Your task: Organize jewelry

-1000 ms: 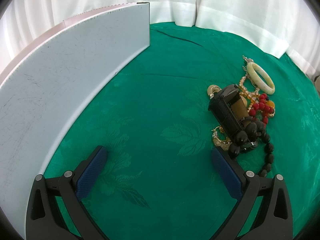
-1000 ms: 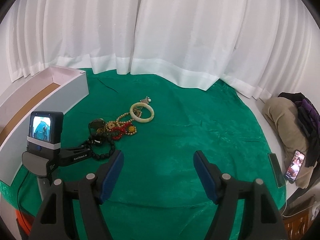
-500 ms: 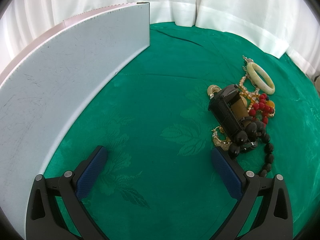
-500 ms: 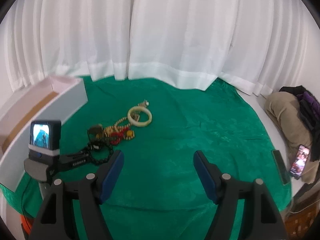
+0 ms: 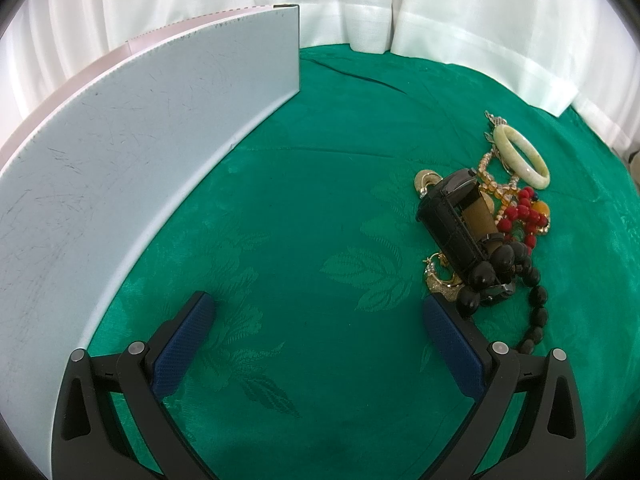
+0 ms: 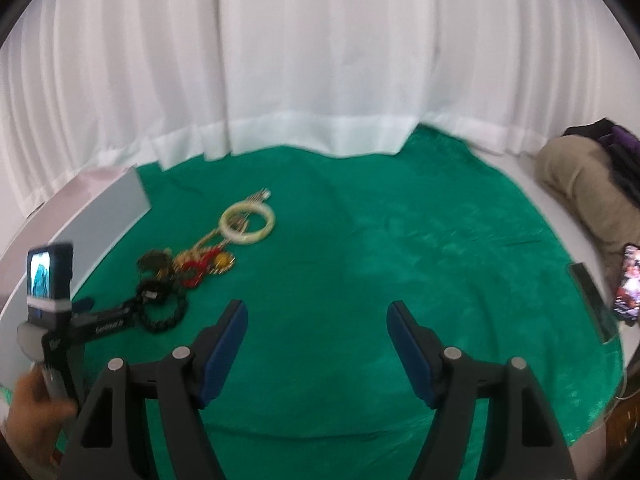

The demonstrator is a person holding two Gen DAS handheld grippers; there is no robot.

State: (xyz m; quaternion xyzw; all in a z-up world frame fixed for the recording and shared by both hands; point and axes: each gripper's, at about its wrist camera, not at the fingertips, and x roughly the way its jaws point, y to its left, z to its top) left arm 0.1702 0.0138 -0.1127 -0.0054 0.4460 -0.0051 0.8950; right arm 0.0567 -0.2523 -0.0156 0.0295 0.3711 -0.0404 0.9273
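Left gripper hangs over bare green cloth, jaws wide apart, nothing between them. Right gripper is spread wide too, empty, above the cloth's near middle. The jewelry heap sits toward the cloth's left side, near the grey box wall: a pale bangle at its far end, red beads in the middle, a black bead strand nearest, just beside the left gripper's right finger.

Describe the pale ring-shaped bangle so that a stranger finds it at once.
On the green patterned tablecloth lies one heap of jewellery, away from the grey box wall. The pale green-white bangle lies at the heap's curtain end: one smooth solid ring, while its neighbours are strung beads.
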